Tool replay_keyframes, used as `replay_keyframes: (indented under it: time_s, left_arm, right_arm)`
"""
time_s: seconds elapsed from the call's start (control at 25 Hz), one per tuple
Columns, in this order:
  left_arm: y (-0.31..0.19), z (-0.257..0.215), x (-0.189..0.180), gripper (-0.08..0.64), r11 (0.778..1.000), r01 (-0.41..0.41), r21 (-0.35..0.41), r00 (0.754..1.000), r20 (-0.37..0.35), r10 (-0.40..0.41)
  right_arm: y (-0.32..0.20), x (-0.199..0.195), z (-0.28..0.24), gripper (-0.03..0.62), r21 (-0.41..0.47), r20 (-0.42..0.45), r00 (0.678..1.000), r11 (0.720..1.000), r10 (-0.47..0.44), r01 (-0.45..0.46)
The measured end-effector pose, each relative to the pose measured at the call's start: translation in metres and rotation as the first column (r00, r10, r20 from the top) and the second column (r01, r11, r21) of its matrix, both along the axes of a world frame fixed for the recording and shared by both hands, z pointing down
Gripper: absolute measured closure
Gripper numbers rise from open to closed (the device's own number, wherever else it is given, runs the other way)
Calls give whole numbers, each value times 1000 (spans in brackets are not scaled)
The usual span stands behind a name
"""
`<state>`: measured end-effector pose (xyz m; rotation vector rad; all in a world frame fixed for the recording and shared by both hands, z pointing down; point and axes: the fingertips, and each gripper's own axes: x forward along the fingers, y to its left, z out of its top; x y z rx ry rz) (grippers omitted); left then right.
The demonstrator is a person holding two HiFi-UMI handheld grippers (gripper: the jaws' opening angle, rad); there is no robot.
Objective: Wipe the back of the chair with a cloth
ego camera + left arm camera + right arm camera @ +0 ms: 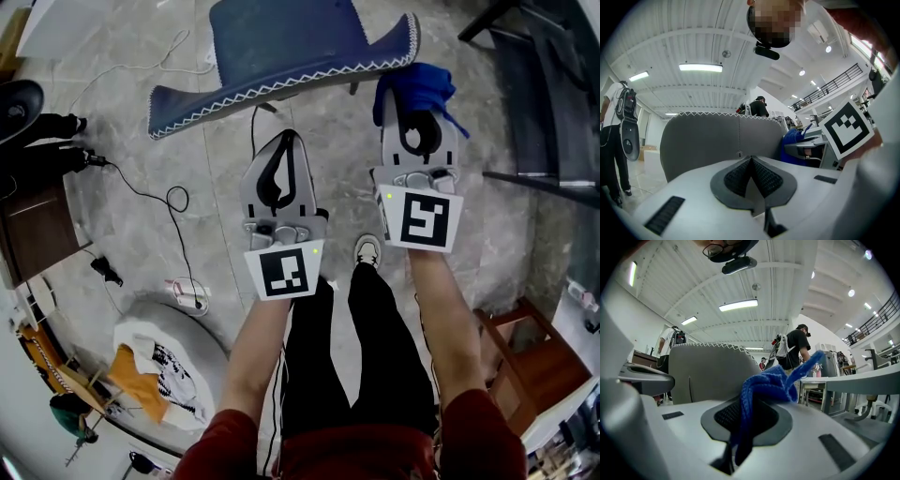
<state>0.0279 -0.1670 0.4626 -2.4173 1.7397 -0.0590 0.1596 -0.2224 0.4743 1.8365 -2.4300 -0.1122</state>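
Head view: right gripper [419, 105] grasps blue cloth [429, 81] beside chair back [281, 87] edge; left gripper [285, 139] clenched, empty

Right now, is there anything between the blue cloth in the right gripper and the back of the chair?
Nothing visible does. The right gripper is shut on the blue cloth, and the chair back stands just ahead with nothing seen between them. The left gripper, shut and empty, is off to its side.
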Motion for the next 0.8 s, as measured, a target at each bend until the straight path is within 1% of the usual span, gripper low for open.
replay_keyframes:
  time_s: [0.24, 0.4, 0.6, 0.8]
  left_arm:
    - [7, -4, -21, 546, 1000, 24, 11, 1000, -7, -23]
    - [14, -8, -38, 547, 999, 35, 27, 999, -18, -35]
    - [24, -9, -77, 546, 997, 74, 26, 997, -20, -73]
    - [32, -8, -117, 546, 992, 121, 21, 992, -30, -120]
  right_arm:
    - [10, -32, -13, 535, 31, -27, 999, 998, -46, 47]
    - [18, -50, -22, 535, 50, -41, 998, 997, -53, 55]
    - [26, -87, -31, 535, 85, -58, 995, 992, -83, 88]
    - [35, -136, -34, 535, 92, -92, 985, 983, -148, 156]
